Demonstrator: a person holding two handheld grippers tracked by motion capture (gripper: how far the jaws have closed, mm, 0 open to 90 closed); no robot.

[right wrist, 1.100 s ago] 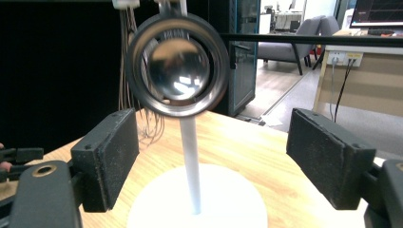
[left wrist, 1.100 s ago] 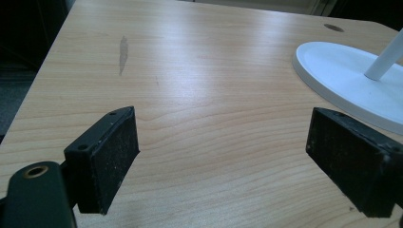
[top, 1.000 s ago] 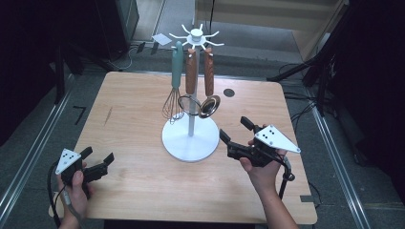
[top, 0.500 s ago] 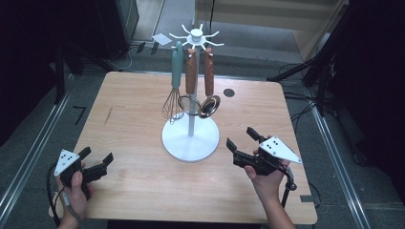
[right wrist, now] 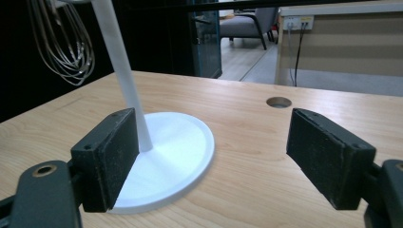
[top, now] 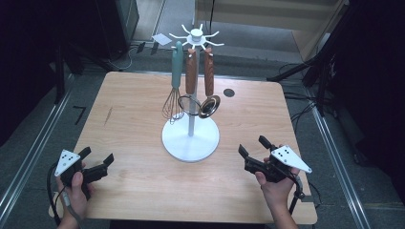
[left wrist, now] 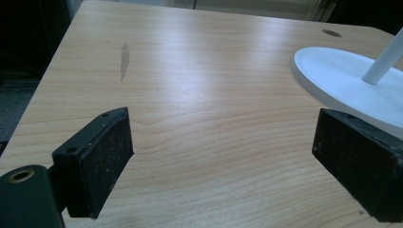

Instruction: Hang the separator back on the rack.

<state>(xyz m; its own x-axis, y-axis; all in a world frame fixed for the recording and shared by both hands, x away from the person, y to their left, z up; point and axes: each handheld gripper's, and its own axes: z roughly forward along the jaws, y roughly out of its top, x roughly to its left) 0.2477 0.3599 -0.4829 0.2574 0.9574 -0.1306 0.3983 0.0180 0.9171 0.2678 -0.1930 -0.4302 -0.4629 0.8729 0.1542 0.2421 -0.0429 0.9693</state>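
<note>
High view: both hands low, left gripper (top: 99,160) and right gripper (top: 252,147) empty.

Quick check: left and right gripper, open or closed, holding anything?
Left gripper: open, holding nothing, above the table.
Right gripper: open, holding nothing, near the white stand.

Both hands hold their claws low, left claw (top: 98,163) and right claw (top: 253,149) gaping wide, empty.
</note>
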